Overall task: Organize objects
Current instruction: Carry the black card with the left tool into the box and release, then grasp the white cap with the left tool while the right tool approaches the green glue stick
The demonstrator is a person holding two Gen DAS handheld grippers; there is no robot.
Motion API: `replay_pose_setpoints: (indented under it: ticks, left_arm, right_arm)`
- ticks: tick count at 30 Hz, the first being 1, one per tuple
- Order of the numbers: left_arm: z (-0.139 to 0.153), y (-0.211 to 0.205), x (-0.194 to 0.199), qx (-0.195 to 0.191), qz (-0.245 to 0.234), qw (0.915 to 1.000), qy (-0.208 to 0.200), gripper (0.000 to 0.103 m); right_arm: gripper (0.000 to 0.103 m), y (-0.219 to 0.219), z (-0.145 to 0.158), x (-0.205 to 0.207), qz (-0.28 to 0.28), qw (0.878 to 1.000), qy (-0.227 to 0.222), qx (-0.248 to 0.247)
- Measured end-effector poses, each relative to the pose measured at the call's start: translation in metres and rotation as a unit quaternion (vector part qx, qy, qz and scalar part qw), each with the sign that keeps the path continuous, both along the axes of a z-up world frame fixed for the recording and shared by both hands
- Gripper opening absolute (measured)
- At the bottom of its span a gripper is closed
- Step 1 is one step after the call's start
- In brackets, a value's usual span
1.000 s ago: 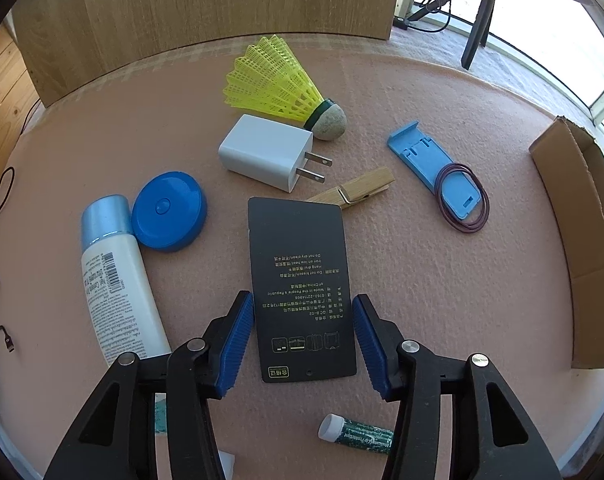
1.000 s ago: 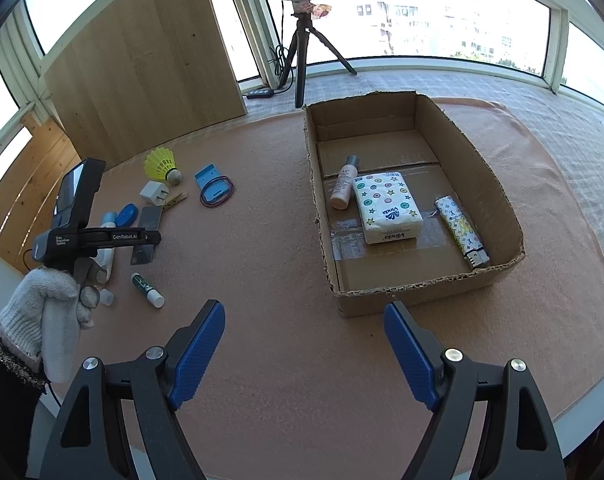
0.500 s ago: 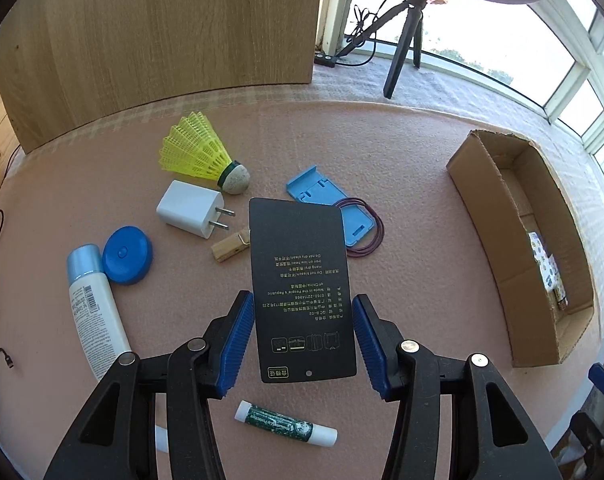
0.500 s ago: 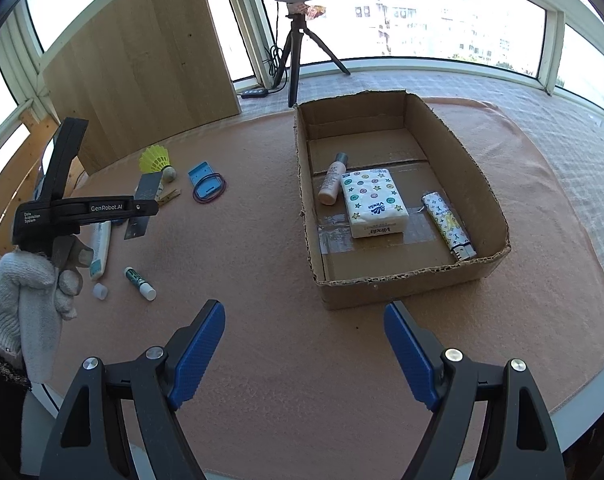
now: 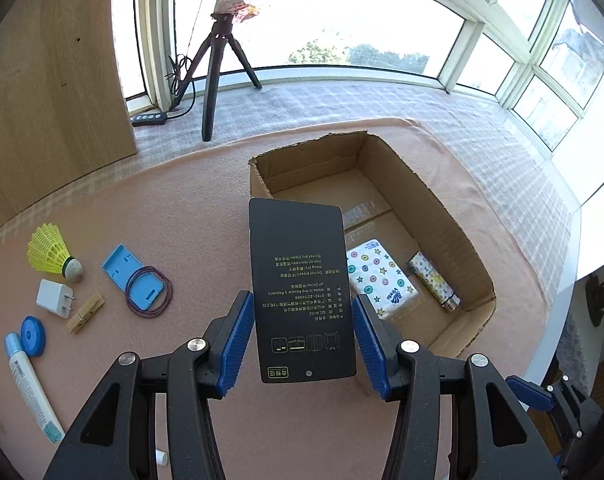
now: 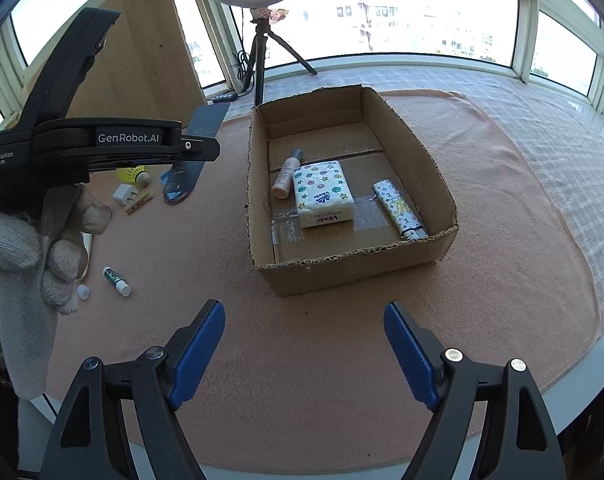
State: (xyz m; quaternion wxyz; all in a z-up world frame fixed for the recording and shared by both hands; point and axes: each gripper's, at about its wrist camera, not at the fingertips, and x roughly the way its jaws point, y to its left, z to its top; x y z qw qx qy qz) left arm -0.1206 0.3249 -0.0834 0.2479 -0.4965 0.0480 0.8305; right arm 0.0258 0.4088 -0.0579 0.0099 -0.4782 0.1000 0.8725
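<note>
My left gripper [image 5: 301, 302] is shut on a flat black pack [image 5: 302, 280] with gold print. It holds the pack in the air, tilted over the near-left corner of the open cardboard box [image 5: 454, 220]. In the right wrist view the same gripper [image 6: 204, 147] shows from the side, left of the box [image 6: 342, 272], held by a gloved hand [image 6: 18, 248]. The box contains a tissue pack [image 6: 324, 196], a small bottle [image 6: 287, 180] and a patterned tube [image 6: 398, 210]. My right gripper [image 6: 304, 314] is open and empty, above the pink cloth in front of the box.
Left of the box lie a yellow shuttlecock [image 5: 50, 254], white charger [image 5: 54, 298], clothespin [image 5: 85, 314], blue holder [image 5: 132, 278] with a rubber band, blue lid [image 5: 33, 335], white tube [image 5: 28, 388] and green stick [image 6: 116, 281]. A tripod [image 5: 218, 76] and wooden board stand behind.
My left gripper has risen and swung right with the black pack, from over the loose items to the box. My right gripper has shifted only slightly.
</note>
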Motion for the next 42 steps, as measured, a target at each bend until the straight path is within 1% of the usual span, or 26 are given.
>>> replay_pose_setpoints:
  ticks: [4,9,14,19,22,24,25,28,33,42]
  left_arm:
    - [-0.001,0.035,0.010,-0.001,-0.025,0.9997,-0.002,0.054]
    - [-0.008,0.067,0.020,-0.007,-0.047,0.9988,-0.008,0.054]
    - [-0.010,0.086,0.027,-0.010,-0.058,0.9982,-0.011,0.054]
    - [-0.007,0.091,0.029,-0.008,-0.059,0.9982,-0.010,0.054]
    - [-0.006,0.090,0.028,-0.003,-0.060,0.9981,-0.014,0.055]
    - [-0.007,0.088,0.025,-0.002,-0.060,0.9979,-0.025,0.076]
    - [-0.006,0.086,0.026,-0.002,-0.058,0.9981,-0.022,0.079]
    - [-0.003,0.079,0.025,0.000,-0.055,0.9983,-0.018,0.080]
    - [0.001,0.058,0.025,0.002,-0.038,0.9992,-0.012,0.080]
    - [0.011,-0.006,0.027,-0.004,0.006,1.0000,-0.005,0.080]
  right_arm:
    - [0.079,0.010,-0.002,0.003,-0.008,1.000,-0.002,0.000]
    - [0.079,0.020,-0.004,0.005,-0.015,1.000,-0.005,0.000]
    - [0.079,0.026,-0.006,0.007,-0.019,1.000,-0.008,0.000]
    - [0.079,0.029,-0.008,0.007,-0.020,1.000,-0.011,-0.001]
    - [0.079,0.027,-0.008,0.007,-0.018,1.000,-0.013,-0.001]
    - [0.079,0.026,-0.009,0.006,-0.017,1.000,-0.015,-0.003]
    - [0.079,0.024,-0.010,0.005,-0.015,1.000,-0.017,-0.003]
    - [0.079,0.019,-0.011,0.004,-0.009,1.000,-0.020,-0.002]
    - [0.079,0.006,-0.011,-0.002,0.006,1.000,-0.021,-0.001]
    - [0.079,-0.027,-0.010,-0.016,0.043,0.999,-0.021,-0.004]
